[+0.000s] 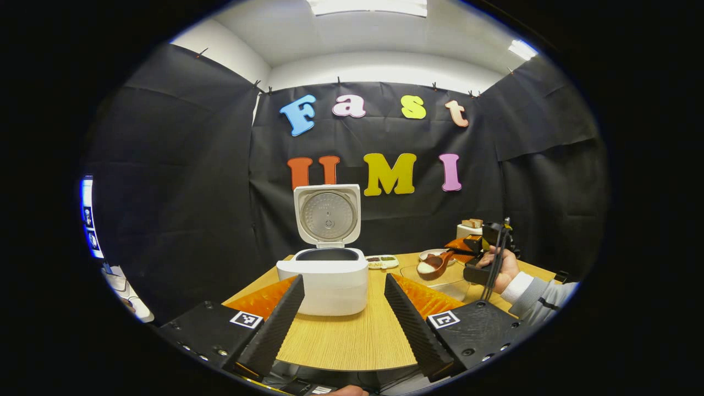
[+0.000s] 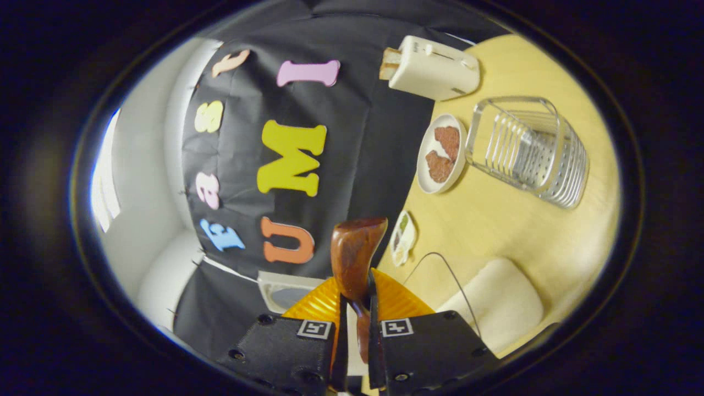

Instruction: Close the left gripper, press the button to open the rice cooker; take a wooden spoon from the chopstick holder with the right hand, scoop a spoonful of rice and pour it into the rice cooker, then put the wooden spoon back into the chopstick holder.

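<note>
Spoonful lifted, carry to the open cooker comes next.

The right claw point(image 2: 356, 322) is clamped on the handle of the wooden spoon point(image 2: 355, 258), both fingers pressing it; in the left gripper view that claw point(image 1: 479, 258) and the hand point(image 1: 503, 269) holding it keep the spoon's bowl point(image 1: 432, 265), loaded with rice, above the clear rice bowl point(image 1: 440, 280). The left claw point(image 1: 344, 308) stands open and idle, fingers spread either side of the rice cooker point(image 1: 323, 280), whose lid point(image 1: 328, 214) is upright. So the scoop looks done; the next move likely calls for a level carry left over the cooker's rim, then a tilt. Open worktop point(image 1: 352, 335) lies between bowl and cooker; the small dish point(image 1: 382, 262) sits behind the path. The wire chopstick holder point(image 2: 528, 151) stands near the plate point(image 2: 440, 154) and toaster point(image 2: 432, 69).
</note>
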Available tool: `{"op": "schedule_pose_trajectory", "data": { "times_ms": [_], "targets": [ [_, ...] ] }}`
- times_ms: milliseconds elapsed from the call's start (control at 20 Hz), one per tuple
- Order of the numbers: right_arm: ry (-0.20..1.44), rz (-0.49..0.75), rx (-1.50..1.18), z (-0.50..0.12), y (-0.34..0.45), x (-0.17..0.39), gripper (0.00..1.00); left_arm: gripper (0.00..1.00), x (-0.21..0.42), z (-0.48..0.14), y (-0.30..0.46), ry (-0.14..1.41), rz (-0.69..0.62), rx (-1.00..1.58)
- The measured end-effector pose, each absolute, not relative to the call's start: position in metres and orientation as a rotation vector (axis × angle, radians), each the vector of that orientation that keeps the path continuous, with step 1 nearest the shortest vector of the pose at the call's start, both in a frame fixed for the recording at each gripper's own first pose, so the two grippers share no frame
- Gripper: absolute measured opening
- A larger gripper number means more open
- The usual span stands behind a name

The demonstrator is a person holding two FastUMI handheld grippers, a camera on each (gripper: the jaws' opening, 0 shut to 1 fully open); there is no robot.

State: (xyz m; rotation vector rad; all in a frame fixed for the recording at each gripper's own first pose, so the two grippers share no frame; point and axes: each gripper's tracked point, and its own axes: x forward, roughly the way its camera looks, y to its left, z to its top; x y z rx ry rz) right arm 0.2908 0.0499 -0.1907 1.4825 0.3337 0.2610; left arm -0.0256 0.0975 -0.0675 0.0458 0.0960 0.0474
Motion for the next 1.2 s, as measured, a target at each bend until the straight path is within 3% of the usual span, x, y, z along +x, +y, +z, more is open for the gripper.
{"op": "schedule_pose_trajectory", "data": {
  "times_ms": [150, 550, 750, 1200],
  "targets": [
    [0.283, 0.265, 1.68, -0.187, 0.036, 0.294, 0.16, 0.94, -0.024, -0.071, 0.103, 0.108, 0.059, 0.043],
    [0.35, 0.195, 1.623, -0.203, 0.046, 0.292, 0.15, 0.94, -0.032, -0.053, 0.108, 0.045, 0.04, 0.043],
    [0.35, 0.259, 1.576, -0.179, 0.073, 0.295, 0.15, 0.94, -0.039, -0.05, 0.116, 0.032, 0.031, 0.043],
    [0.384, 0.23, 1.368, -0.141, 0.149, 0.307, 0.15, 0.94, -0.055, -0.042, 0.132, 0.005, 0.031, 0.068]
  ]
}}
